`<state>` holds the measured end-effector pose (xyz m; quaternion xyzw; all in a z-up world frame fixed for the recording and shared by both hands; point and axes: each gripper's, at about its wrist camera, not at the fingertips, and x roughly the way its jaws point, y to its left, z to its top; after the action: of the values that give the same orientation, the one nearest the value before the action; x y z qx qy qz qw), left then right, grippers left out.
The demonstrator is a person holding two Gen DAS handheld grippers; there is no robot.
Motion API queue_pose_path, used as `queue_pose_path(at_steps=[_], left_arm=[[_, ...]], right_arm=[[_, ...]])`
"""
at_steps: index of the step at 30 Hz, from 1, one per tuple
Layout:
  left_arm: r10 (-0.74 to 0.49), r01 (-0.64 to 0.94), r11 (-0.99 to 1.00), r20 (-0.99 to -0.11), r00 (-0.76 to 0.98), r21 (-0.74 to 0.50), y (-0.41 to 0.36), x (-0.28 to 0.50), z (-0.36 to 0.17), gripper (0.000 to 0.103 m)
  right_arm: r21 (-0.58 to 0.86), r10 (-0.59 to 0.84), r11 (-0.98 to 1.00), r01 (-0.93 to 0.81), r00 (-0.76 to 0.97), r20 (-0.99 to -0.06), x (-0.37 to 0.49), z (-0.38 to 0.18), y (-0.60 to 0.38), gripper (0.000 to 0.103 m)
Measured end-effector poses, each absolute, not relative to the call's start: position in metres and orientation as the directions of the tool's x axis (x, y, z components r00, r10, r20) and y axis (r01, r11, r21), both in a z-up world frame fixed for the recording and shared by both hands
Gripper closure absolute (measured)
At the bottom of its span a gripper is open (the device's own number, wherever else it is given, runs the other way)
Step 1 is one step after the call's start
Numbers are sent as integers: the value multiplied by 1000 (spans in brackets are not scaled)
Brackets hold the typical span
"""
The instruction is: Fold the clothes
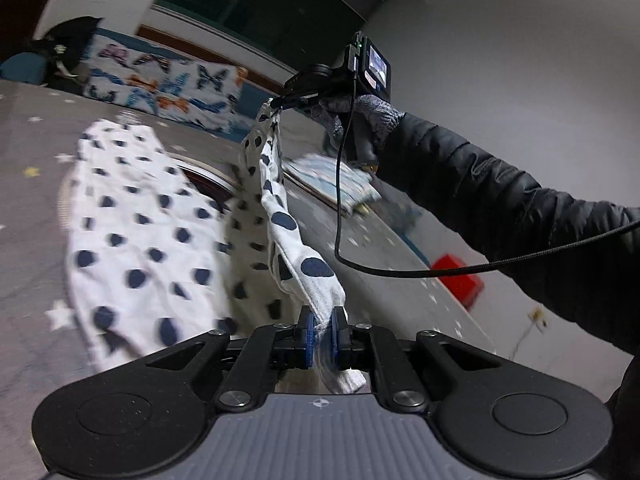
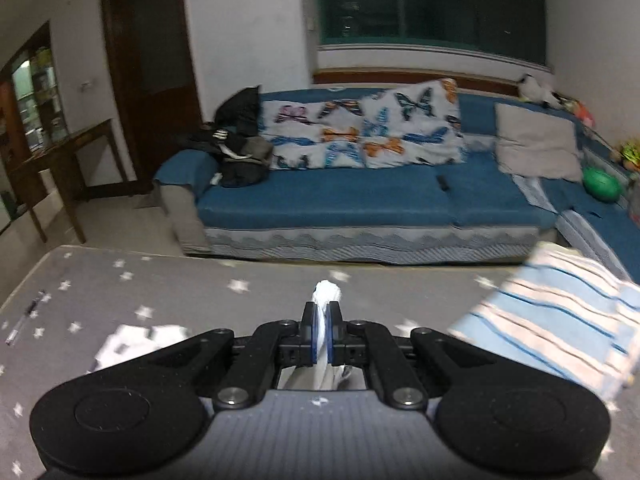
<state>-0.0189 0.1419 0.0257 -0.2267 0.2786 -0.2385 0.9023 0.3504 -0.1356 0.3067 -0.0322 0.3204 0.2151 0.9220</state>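
Observation:
A white garment with dark blue dots lies partly on the grey star-patterned surface and partly hangs lifted. My left gripper is shut on one edge of it, the cloth bunched between the blue pads. A taut strip of the dotted cloth runs up to my right gripper, held by a gloved hand in a black sleeve. In the right wrist view my right gripper is shut on a white fold of the garment; more of the dotted garment shows blurred at lower left.
A folded blue-and-white striped cloth lies on the surface to the right. A pen lies at its far left edge. Beyond stand a blue sofa with a butterfly blanket, and a wooden table. A red box sits by the wall.

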Motion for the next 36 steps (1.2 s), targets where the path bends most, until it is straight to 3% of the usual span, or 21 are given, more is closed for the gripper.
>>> queue_pose_path(at_steps=[13, 18, 24, 31, 36], left_arm=[[-484, 167, 769, -391, 783, -617, 203, -47, 6, 94], [-481, 146, 763, -403, 779, -629, 208, -48, -2, 94], [-483, 138, 769, -427, 765, -624, 209, -47, -7, 93], [-484, 146, 779, -436, 759, -610, 205, -46, -7, 92], [-472, 136, 789, -449, 759, -600, 204, -41, -7, 91]], right_arm=[[3, 405, 848, -531, 643, -650, 343, 274, 43, 100], [49, 450, 812, -582, 569, -689, 338, 248, 84, 96], [78, 496, 769, -634, 515, -699, 327, 247, 84, 91], [-3, 407, 793, -609, 534, -741, 342, 249, 44, 90], [19, 374, 826, -563, 524, -765, 355, 228, 22, 90]])
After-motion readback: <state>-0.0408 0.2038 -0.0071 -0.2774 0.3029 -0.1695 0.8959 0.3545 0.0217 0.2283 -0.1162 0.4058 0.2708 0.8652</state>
